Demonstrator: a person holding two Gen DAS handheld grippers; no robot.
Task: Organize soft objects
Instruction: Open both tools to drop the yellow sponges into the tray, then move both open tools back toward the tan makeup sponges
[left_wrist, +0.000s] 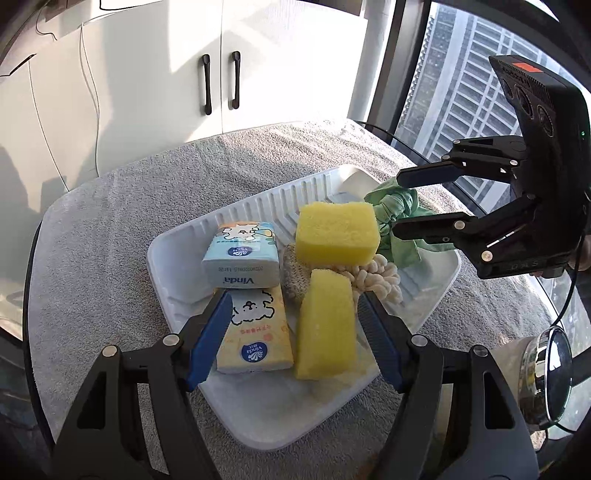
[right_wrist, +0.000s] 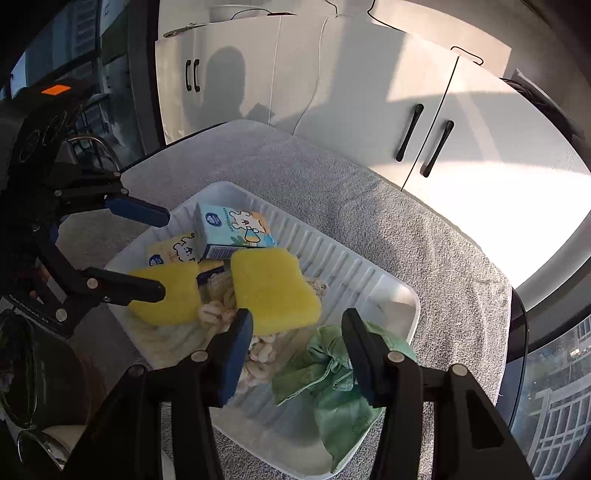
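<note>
Above the tray (left_wrist: 173, 295), both hand-held grippers — left (left_wrist: 295, 332), right (right_wrist: 299, 354) — tilted down, apparently empty.

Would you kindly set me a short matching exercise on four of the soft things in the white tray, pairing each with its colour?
Things:
1. knotted cloth
2. sponge at the tray's middle
3. upper tissue pack
4. knobbly chenille mitt

Colours:
a. cream
b. pale blue
c. green
d. yellow

Pairs: 1-c, 2-d, 3-b, 4-a

All four lie in the white tray.
</note>
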